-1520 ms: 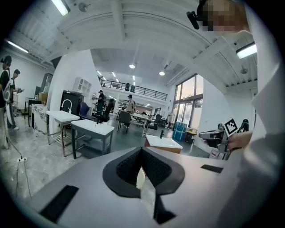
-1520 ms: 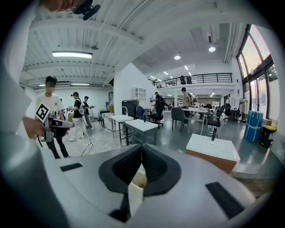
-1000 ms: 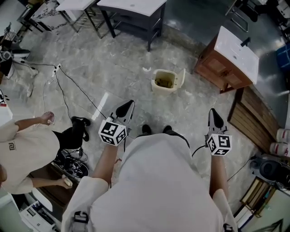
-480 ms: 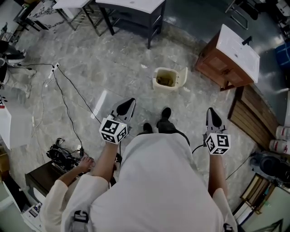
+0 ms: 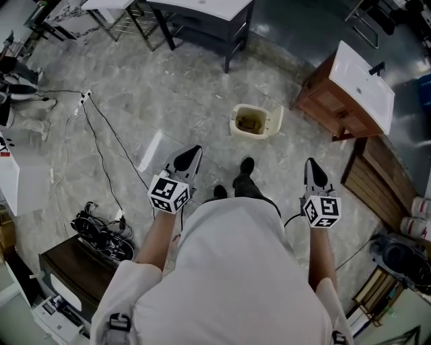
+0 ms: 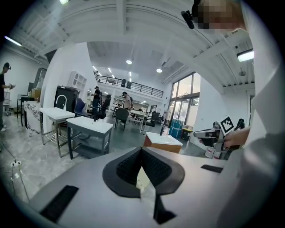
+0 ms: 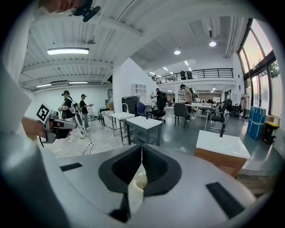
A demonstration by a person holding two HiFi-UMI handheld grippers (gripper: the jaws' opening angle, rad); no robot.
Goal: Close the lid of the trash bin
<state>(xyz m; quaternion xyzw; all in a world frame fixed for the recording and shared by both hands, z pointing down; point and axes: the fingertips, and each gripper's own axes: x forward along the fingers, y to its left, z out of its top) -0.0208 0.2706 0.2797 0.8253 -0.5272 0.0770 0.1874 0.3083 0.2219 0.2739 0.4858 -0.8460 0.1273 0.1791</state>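
A small cream trash bin (image 5: 251, 122) stands on the stone floor ahead of me, its lid (image 5: 275, 119) swung up on the right side and the inside showing. My left gripper (image 5: 193, 153) is held over the floor to the bin's lower left, well short of it, jaws shut and empty. On the other side, my right gripper (image 5: 312, 164) hangs to the bin's lower right, also shut and empty. In the right gripper view the bin (image 7: 138, 181) peeks out below the closed jaws (image 7: 141, 147). The left gripper view shows closed jaws (image 6: 141, 150).
A wooden cabinet with a white sink top (image 5: 351, 86) stands right of the bin, a dark table (image 5: 205, 17) beyond it. Cables (image 5: 101, 131) and a white sheet (image 5: 152, 151) lie on the floor at left. My feet (image 5: 242, 176) are between the grippers.
The person crouching at the lower left has left the view. One of my feet has stepped forward towards the bin. Both grippers have stayed shut and hardly moved.
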